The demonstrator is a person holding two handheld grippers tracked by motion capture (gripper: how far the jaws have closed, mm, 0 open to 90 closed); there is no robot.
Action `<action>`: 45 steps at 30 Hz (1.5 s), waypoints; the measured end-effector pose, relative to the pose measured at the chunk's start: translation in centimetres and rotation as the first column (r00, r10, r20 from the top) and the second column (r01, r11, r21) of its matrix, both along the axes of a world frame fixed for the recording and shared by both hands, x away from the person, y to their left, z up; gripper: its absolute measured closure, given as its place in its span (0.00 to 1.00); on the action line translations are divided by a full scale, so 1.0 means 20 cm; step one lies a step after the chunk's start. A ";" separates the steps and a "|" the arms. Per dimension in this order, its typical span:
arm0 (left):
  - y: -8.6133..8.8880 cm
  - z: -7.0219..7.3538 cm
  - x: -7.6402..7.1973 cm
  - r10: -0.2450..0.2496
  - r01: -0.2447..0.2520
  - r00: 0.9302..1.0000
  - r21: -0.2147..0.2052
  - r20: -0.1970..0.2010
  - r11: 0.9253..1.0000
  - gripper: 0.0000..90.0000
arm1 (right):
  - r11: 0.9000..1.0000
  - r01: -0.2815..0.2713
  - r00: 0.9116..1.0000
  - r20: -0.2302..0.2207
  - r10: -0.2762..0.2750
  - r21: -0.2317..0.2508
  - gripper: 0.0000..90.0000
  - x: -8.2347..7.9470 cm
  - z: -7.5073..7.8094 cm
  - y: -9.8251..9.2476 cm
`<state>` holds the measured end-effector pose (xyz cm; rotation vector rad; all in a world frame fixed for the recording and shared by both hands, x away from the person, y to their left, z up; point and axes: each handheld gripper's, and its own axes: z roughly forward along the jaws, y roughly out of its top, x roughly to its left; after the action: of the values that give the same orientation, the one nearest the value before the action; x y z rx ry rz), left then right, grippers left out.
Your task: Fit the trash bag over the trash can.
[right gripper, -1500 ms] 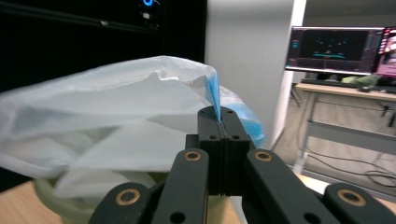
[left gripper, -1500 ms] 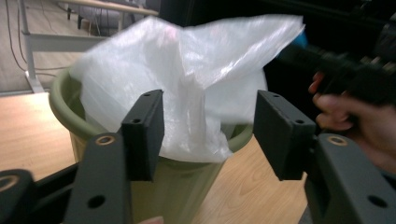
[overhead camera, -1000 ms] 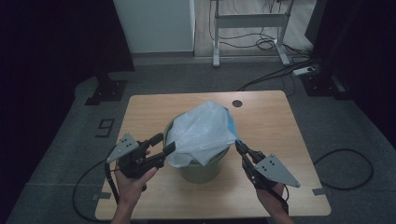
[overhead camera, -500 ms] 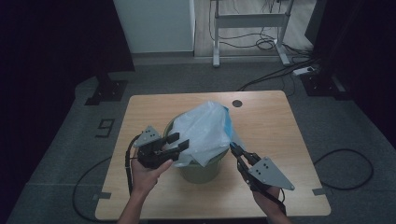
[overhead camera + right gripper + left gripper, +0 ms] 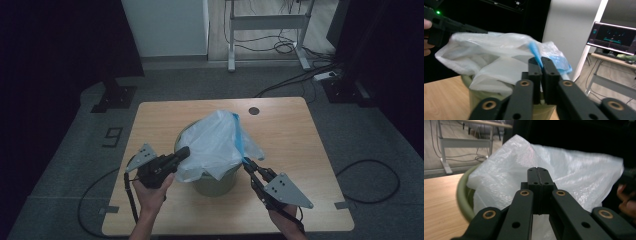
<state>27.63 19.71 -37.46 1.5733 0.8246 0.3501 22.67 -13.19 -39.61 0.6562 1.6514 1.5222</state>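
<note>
Bag over green bin, on table

A round dark spot sits near the far edge of the wooden table. Beyond it stands a white desk frame, with cables on the floor beneath. A lit monitor glows on another desk.

Thin crinkled plastic bag, wooden table

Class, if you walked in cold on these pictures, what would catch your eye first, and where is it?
The crumpled white plastic bag with its blue drawstring bulges out of a green bin in the middle of the wooden table. Flanking it, the left gripper has just closed its jaws at the bag's left edge, and the right gripper is shut on the drawstring at its right.
</note>
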 end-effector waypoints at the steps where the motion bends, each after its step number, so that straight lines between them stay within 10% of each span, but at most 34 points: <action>1: 0.02 -0.01 0.00 0.006 -0.006 1.000 -0.024 -0.001 1.000 1.00 | 1.000 -0.003 1.000 -0.005 0.003 0.005 0.91 0.00 -0.01 0.00; 7: 0.13 -0.05 -0.03 0.029 -0.029 1.000 -0.094 -0.007 0.995 1.00 | 1.000 -0.017 0.999 -0.036 0.018 0.025 0.65 -0.03 -0.06 0.02; 15: 0.23 -0.10 -0.05 0.033 -0.038 0.999 -0.161 -0.031 0.986 1.00 | 0.997 -0.076 0.995 -0.069 0.077 0.018 0.61 -0.02 -0.09 0.07; 33: 0.29 -0.17 -0.05 0.015 -0.030 0.998 -0.226 -0.065 0.974 1.00 | 0.994 -0.110 0.986 -0.121 0.111 0.015 0.98 0.04 -0.07 0.18; 45: 0.33 -0.16 -0.10 0.024 -0.034 0.999 -0.248 -0.042 0.968 1.00 | 0.997 -0.080 0.991 -0.110 0.081 0.017 0.99 0.00 -0.08 0.14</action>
<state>25.67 26.32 -40.67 1.3379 0.8865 0.2280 22.72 -10.37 -41.18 0.6996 1.7721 1.5792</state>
